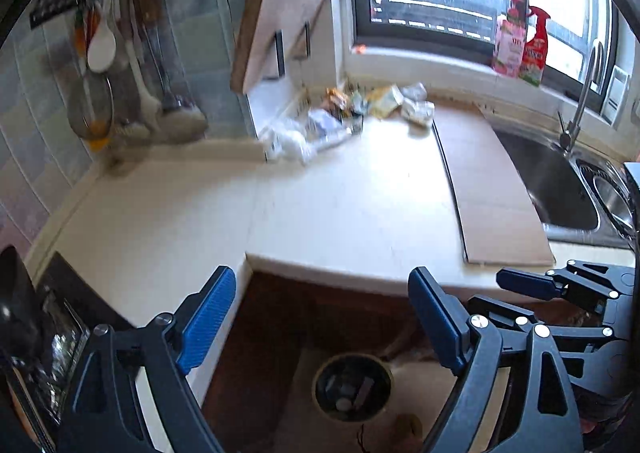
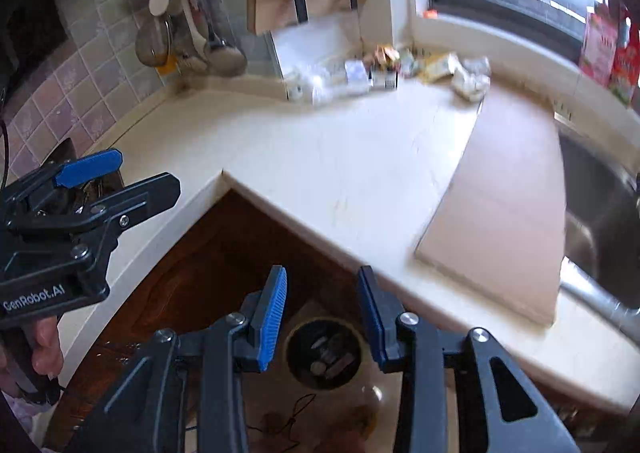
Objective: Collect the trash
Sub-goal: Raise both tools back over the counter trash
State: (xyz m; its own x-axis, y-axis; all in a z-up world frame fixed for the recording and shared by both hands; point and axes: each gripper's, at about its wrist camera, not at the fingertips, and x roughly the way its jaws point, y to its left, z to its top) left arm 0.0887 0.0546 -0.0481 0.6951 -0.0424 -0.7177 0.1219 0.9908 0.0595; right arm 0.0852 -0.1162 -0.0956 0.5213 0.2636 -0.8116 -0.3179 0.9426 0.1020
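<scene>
A heap of trash [image 1: 344, 117] [image 2: 384, 73], made of crumpled wrappers, packets and white paper, lies in the far corner of the cream counter [image 1: 320, 213] below the window. A round trash bin [image 1: 352, 387] [image 2: 324, 353] with a few scraps inside stands on the floor beneath both grippers. My left gripper [image 1: 322, 319] [image 2: 120, 177] hangs above the counter's front edge, jaws wide apart with nothing between them. My right gripper [image 2: 323, 319] [image 1: 520, 293] is beside it over the bin, jaws partly apart and holding nothing. A hand grips the left handle.
A flat cardboard sheet [image 1: 492, 189] lies on the counter beside the steel sink [image 1: 560, 181] and its faucet [image 1: 580, 101]. Two bottles [image 1: 524, 45] stand on the windowsill. Utensils [image 1: 120, 65] hang on the tiled wall at left. A stove [image 1: 60, 333] is at near left.
</scene>
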